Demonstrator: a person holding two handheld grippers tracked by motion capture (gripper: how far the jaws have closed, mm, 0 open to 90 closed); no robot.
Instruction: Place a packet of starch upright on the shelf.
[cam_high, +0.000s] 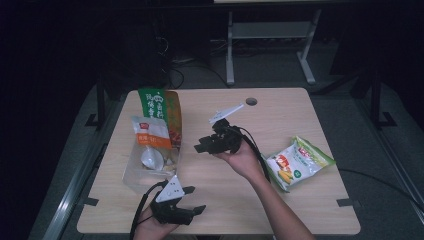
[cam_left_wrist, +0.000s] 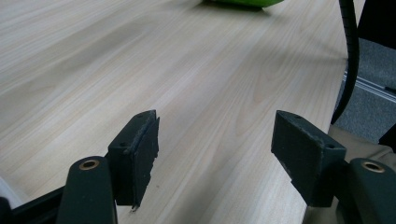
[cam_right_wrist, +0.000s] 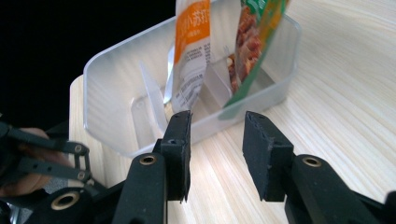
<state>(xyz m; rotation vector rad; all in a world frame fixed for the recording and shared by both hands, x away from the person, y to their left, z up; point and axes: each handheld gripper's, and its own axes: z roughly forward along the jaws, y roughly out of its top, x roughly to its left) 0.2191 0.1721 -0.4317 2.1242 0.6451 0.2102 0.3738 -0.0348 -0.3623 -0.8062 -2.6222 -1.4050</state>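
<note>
Dim floor and desk legs surround a pale wooden worktop (cam_high: 280, 115) that carries the job: snack packets going into a clear plastic bin (cam_high: 131, 175) at about nine o'clock on the surface. Two packets already stand upright in it, an orange-and-white packet (cam_right_wrist: 191, 51) toward the near side and a green packet (cam_right_wrist: 254, 42) behind it at roughly ten o'clock; something pale and rounded lies low in the bin, possibly a spoon or a scoop, too blurred to tell.

Right gripper (cam_right_wrist: 214, 154) hangs at the centre of the worktop, jaws parted with nothing between them, aimed at the bin's near wall and just clear of it. By the look of it, it has let go of a packet there. Left gripper (cam_left_wrist: 215, 154) rests at six o'clock near the front edge, jaws wide apart over bare wood, holding nothing.

One yellow-and-green corn snack packet (cam_high: 297, 162) lies flat at four o'clock, well apart from the bin. So I judge the sorting mostly done: two in, one left to fetch, and the right gripper is the nearer of the two.
</note>
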